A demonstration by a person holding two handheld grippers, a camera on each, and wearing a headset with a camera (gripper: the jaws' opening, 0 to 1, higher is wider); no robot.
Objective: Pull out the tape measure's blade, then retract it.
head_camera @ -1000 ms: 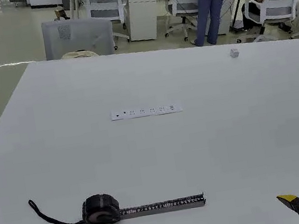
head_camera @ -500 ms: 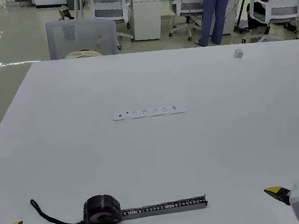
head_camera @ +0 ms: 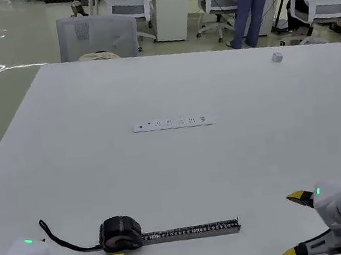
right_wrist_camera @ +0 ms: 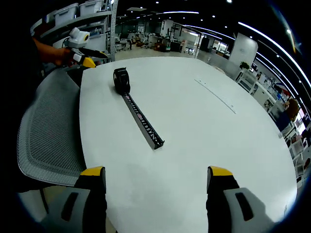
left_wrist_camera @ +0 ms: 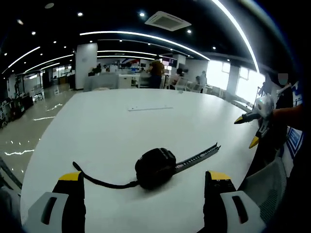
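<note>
Two empty grippers, jaws spread: my left gripper (left_wrist_camera: 145, 177) hangs just before the tape measure (head_camera: 121, 232), lying by the near edge of the worktop (head_camera: 176, 165), blade (head_camera: 192, 230) out toward my right gripper (head_camera: 290, 226).

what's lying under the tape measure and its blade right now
The white table. The tape measure and its pulled-out blade rest flat on it. The patch of surface directly beneath the case and blade is covered, so it can't be checked.
</note>
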